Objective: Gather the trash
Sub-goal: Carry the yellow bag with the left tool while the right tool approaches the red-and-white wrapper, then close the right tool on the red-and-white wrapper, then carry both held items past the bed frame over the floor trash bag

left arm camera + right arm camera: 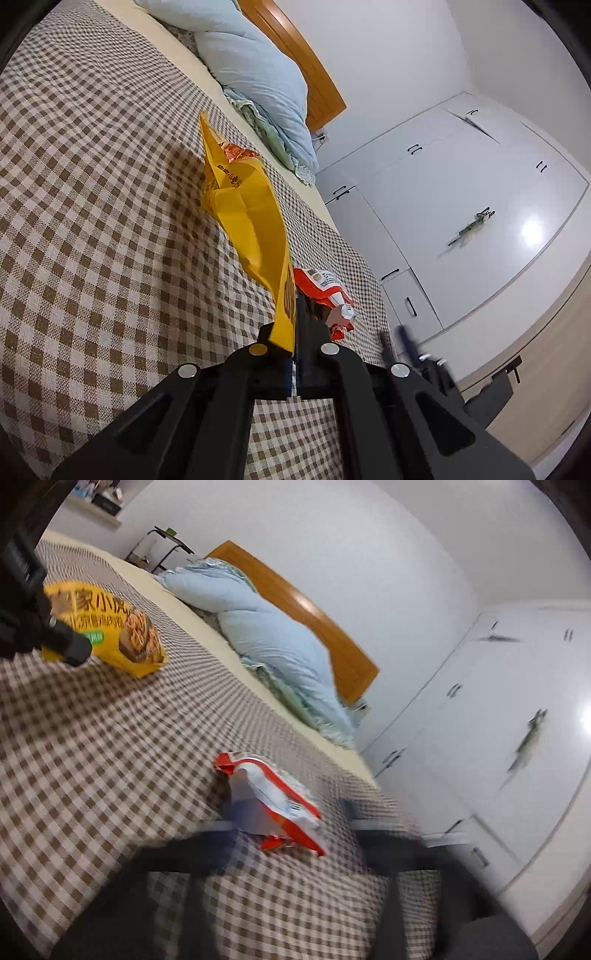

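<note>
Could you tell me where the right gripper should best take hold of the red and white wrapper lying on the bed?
Probably its raised near edge: the wrapper lies crumpled on the checked cover, peaked between the open right gripper fingers, so come straight forward and pinch that ridge.

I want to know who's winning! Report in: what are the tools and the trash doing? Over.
Left tool shut on yellow packet. Right tool open around red-and-white wrapper on checked bedspread. Nothing blocking.

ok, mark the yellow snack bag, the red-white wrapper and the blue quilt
yellow snack bag (251,221), left wrist view, mid panel.
red-white wrapper (273,794), right wrist view, white face.
blue quilt (273,635), right wrist view, top fold.
</note>
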The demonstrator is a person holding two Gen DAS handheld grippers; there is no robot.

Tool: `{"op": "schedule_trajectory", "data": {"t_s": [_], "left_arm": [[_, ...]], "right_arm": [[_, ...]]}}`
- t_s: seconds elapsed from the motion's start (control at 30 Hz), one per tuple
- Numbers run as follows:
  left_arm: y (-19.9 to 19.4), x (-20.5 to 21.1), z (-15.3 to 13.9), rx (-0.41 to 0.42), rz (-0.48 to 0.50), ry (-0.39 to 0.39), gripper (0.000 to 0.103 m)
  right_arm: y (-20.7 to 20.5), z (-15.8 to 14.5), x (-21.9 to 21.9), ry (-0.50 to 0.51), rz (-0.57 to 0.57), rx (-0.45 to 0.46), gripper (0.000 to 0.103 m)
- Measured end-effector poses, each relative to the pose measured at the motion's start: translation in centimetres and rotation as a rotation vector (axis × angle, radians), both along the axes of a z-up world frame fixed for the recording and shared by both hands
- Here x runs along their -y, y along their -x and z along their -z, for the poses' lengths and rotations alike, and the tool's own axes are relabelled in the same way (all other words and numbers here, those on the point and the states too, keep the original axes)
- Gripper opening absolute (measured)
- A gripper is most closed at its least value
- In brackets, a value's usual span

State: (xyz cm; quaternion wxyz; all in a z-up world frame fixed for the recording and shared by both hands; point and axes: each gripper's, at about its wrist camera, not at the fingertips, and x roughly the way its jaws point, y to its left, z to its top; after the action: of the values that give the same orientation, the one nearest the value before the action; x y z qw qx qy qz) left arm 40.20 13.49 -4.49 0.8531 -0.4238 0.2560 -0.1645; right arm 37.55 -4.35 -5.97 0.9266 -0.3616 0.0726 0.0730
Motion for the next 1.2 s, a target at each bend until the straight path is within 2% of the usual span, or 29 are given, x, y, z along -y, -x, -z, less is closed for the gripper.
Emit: {"op": "schedule_trajectory", "data": {"t_s": [0.1,0.2,0.27,0.33,0.37,0.4,0.43,0.47,0.57,0.67,0.8,0.93,1.1,1.2], "left_arm": [[0.1,0.0,-0.1,0.003,-0.001,0.001,0.0],[0.4,0.2,-0.3,0.008,-0.003,0.004,0.0],[0.6,0.3,-0.4,0.012,-0.004,0.01,0.0],[0.7,0.2,-0.5,0.012,-0.007,0.011,0.0],[0.7,0.1,-0.5,0.013,-0.008,0.013,0.0],[0.6,0.1,-0.5,0.012,-0.007,0.014,0.0],[0.6,0.1,-0.5,0.011,-0.005,0.014,0.0],[0.6,0.2,-0.5,0.012,-0.002,0.012,0.0],[0.5,0.2,-0.5,0.015,0.0,0.008,0.0],[0.6,0.3,-0.7,0.019,0.001,0.008,0.0],[0.7,0.9,-0.9,0.023,0.011,-0.011,0.0],[1.4,1.5,-1.4,0.036,0.004,-0.043,0.0],[2.7,3.0,-3.5,0.074,0.016,-0.123,0.0],[3.4,3.4,-4.6,0.094,0.017,-0.131,0.0]], "right_arm": [[-1.0,0.7,-1.2,0.056,-0.019,-0.03,0.087],[-3.8,1.7,-2.8,0.121,0.015,-0.066,0.087],[-6.1,2.0,-3.4,0.114,0.069,-0.107,0.087],[-8.6,2.2,-3.4,0.085,0.13,-0.187,0.086],[-9.3,2.5,-3.3,0.079,0.138,-0.231,0.057],[-9.7,2.7,-3.2,0.076,0.136,-0.266,0.023],[-10.0,2.7,-2.8,0.062,0.154,-0.3,0.006],[-9.7,2.4,-2.2,0.02,0.137,-0.316,0.004],[-7.5,0.8,-0.7,-0.081,0.116,-0.254,0.002],[-2.8,-0.9,1.1,-0.189,0.068,-0.173,0.002],[2.4,-1.6,2.4,-0.244,0.029,-0.099,0.002],[6.2,-2.1,3.6,-0.298,0.036,-0.012,0.002],[7.4,-3.4,4.6,-0.324,0.035,0.028,0.002],[8.2,-4.1,4.7,-0.346,0.021,0.028,0.002]]}}
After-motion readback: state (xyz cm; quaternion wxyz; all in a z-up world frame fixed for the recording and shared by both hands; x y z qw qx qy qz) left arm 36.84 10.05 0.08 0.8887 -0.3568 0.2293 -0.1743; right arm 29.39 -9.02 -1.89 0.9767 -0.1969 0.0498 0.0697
